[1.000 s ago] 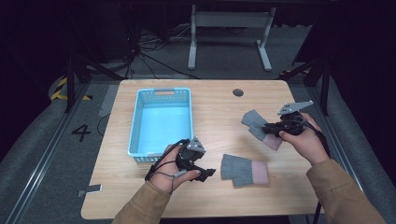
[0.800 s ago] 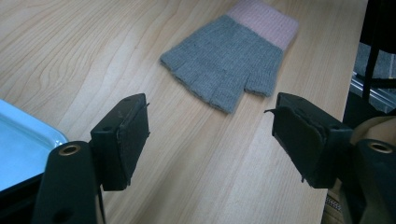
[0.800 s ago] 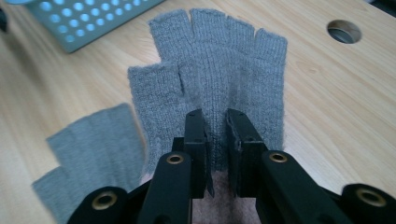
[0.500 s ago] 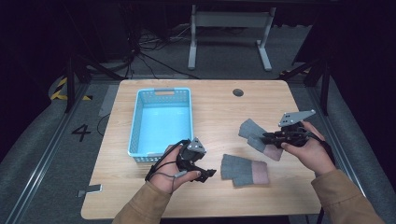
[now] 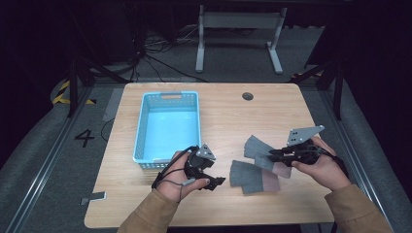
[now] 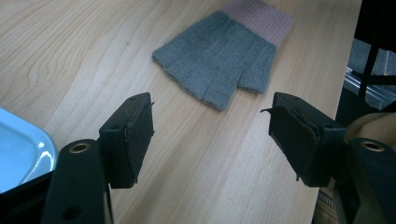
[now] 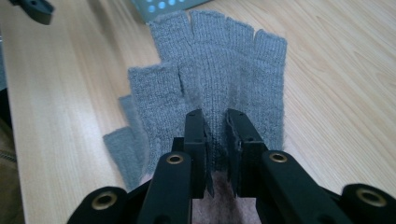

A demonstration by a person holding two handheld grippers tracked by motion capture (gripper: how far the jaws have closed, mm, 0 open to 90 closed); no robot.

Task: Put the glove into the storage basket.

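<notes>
The right gripper view shows us the right gripper (image 7: 215, 122) pinched narrow on a grey glove (image 7: 212, 79), which lies partly over the second glove (image 5: 252, 176) at 5 o'clock on the table (image 5: 223, 114). The left gripper (image 6: 212, 133) waits wide apart. The blue basket (image 5: 167, 127) at 10 o'clock has no glove inside, so we judge both remain. Compared with one second ago, the right gripper is lower and nearer to us.

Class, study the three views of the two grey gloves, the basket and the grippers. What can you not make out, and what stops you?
- Right gripper view: held glove, cuff hidden behind the jaws.
- Same view: second glove, mostly covered by the first.
- Left gripper view: basket cut off by the edge.
- High view: floor beyond the table too dark.
</notes>
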